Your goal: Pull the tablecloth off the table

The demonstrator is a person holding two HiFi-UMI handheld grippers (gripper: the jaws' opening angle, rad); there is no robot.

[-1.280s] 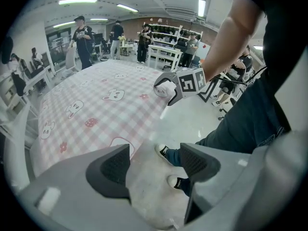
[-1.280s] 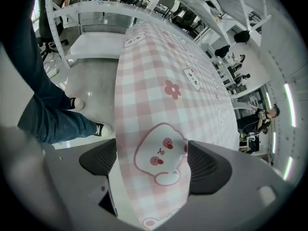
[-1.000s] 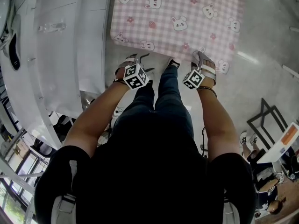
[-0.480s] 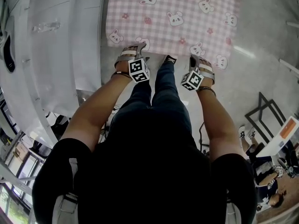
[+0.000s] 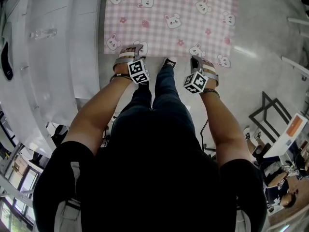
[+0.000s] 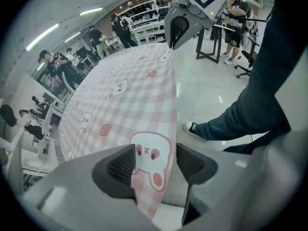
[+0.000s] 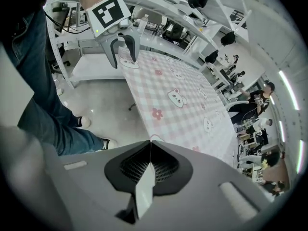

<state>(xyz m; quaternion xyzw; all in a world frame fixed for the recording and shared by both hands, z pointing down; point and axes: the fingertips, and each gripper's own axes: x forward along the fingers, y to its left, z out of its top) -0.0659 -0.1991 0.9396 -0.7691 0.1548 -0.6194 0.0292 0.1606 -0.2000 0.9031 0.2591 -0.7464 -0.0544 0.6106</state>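
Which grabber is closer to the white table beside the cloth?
Left. The left gripper is at the tablecloth corner beside the white table; the right gripper grips the far corner.

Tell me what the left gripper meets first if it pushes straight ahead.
The tablecloth: its edge sits between the parted jaws of the left gripper, so going on would only drive the cloth deeper in. Farther along that edge is the right gripper, though depth is hard to judge.

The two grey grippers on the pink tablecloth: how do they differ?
The left gripper holds its jaws apart, the edge of the pink checked bunny tablecloth loose between them; the right gripper has its jaws closed on that edge. A printed bunny shows between the left gripper's jaws; between the right gripper's, only a thin pale fold. Both are at its near edge.
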